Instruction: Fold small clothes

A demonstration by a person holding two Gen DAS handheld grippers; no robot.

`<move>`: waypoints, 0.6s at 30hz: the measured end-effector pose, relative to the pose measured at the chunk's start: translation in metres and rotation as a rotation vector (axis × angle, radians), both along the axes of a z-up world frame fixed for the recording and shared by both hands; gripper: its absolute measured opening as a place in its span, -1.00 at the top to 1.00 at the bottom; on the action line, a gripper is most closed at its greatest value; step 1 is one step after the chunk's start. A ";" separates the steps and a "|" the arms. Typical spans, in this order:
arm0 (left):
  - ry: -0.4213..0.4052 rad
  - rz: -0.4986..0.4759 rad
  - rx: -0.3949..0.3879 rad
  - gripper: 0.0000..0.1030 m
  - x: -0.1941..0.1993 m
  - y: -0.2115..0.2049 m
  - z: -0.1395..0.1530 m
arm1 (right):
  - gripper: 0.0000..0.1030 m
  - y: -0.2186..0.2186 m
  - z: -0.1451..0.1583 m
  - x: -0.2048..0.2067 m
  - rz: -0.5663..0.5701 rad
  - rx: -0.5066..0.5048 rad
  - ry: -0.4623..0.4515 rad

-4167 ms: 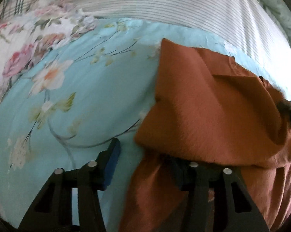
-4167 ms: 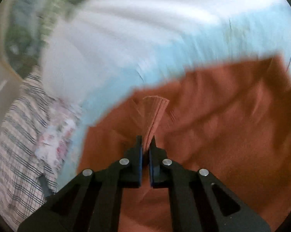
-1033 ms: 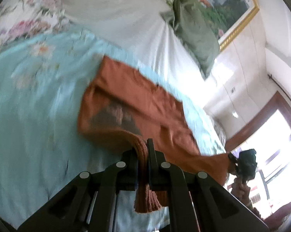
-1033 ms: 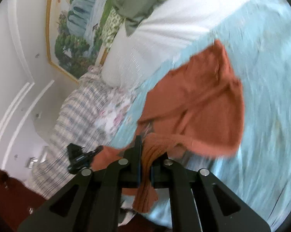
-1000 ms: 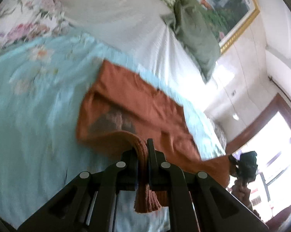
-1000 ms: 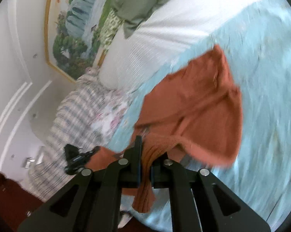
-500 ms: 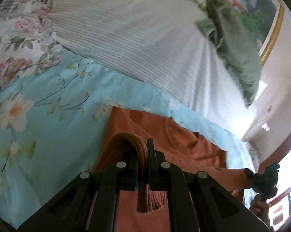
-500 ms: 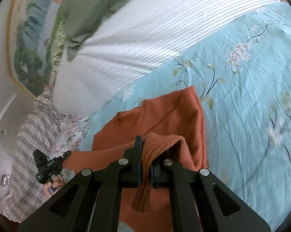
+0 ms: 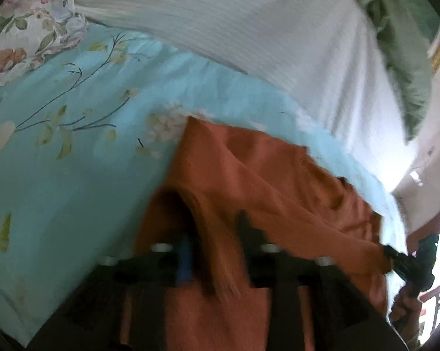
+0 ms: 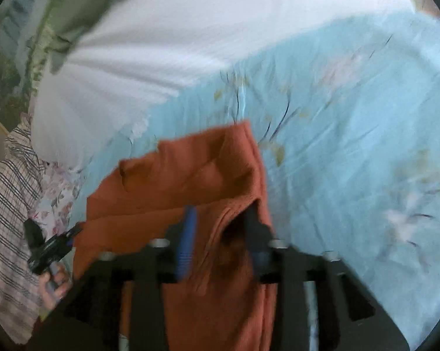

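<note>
The rust-orange garment lies on the blue floral bedspread, doubled over just ahead of both tools, so one fold looks done; squaring it up and any further folding remain, I'd judge. The left hand-held gripper has its jaws spread, a ribbed edge loose between them. The right hand-held gripper is likewise spread around its end, apparently letting go. The cloth's long axis runs from one hand-held gripper to the other, its far edge facing the white striped bedding.
</note>
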State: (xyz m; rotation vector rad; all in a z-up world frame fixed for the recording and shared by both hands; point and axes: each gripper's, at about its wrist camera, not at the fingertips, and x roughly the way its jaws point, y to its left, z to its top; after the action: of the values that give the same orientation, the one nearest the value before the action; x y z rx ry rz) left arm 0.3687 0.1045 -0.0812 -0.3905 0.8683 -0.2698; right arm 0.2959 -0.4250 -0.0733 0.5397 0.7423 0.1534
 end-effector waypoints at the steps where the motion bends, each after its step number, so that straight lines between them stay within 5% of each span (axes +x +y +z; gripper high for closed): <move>1: -0.022 -0.015 0.004 -0.01 -0.014 -0.004 0.005 | 0.13 0.009 0.002 -0.006 0.035 -0.001 -0.013; 6: 0.007 -0.225 0.017 -0.03 -0.069 -0.053 -0.004 | 0.13 0.094 -0.017 -0.010 0.406 -0.060 0.061; 8: 0.033 -0.297 0.082 -0.02 -0.077 -0.079 -0.015 | 0.13 0.113 -0.030 -0.002 0.446 -0.154 0.114; 11: 0.023 -0.331 0.223 -0.02 -0.071 -0.103 -0.025 | 0.25 0.112 -0.040 0.021 0.417 -0.235 0.152; 13: 0.032 -0.335 0.253 0.00 -0.053 -0.107 -0.025 | 0.46 0.105 -0.035 0.038 0.359 -0.314 0.150; 18: 0.025 -0.265 0.321 0.24 0.009 -0.102 -0.009 | 0.46 0.071 -0.006 0.067 0.151 -0.378 0.075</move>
State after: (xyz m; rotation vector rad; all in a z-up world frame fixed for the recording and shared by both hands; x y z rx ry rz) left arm 0.3782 0.0022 -0.0901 0.0210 0.9707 -0.3631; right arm 0.3629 -0.3544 -0.0796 0.1295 0.8615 0.1294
